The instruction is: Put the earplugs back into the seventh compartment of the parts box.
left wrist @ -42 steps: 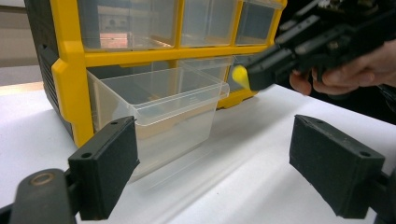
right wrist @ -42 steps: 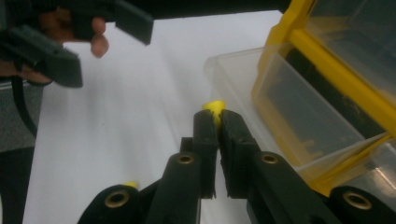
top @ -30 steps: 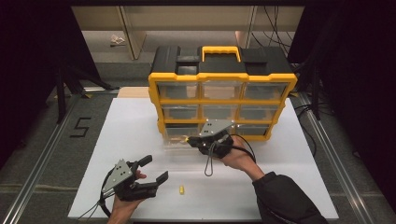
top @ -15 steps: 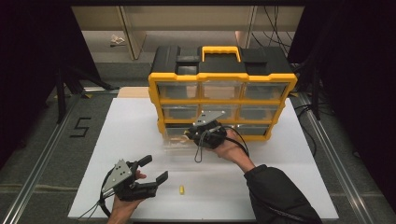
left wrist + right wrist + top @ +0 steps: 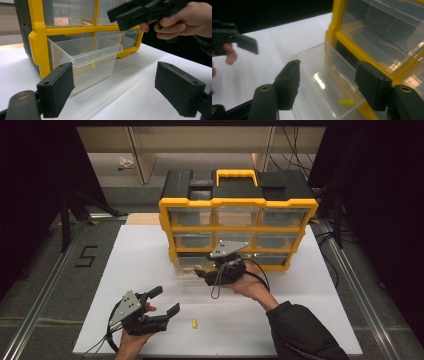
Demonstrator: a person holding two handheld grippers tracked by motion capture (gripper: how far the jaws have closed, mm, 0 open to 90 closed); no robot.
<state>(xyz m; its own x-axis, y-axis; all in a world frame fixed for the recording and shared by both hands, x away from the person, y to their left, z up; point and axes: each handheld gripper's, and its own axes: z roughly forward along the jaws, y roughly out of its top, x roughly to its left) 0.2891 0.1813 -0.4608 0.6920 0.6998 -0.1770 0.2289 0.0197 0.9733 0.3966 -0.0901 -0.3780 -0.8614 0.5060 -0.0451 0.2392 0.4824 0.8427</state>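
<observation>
Over the pulled-out clear drawer (image 5: 329, 82) we see the right tool (image 5: 327, 90) with its jaws standing wide; they have just been opening, and nothing is pressed between them. Below that tool, inside the drawer, lies a small yellow piece (image 5: 346, 102) on the clear floor near the front wall. We find the drawer at the lower left corner of the yellow organizer (image 5: 237, 227), drawn out toward us with its back part inside its slot, its base on the white tabletop (image 5: 140, 265). Nearer to us, at the front left of the tabletop, the left tool (image 5: 162, 302) is held low with its jaws also wide and empty, pointing toward the drawer, as the left gripper view confirms. Just to the right of that tool a second small yellow piece (image 5: 194, 323) lies alone on the tabletop, apart from both tools and well short of the drawer
</observation>
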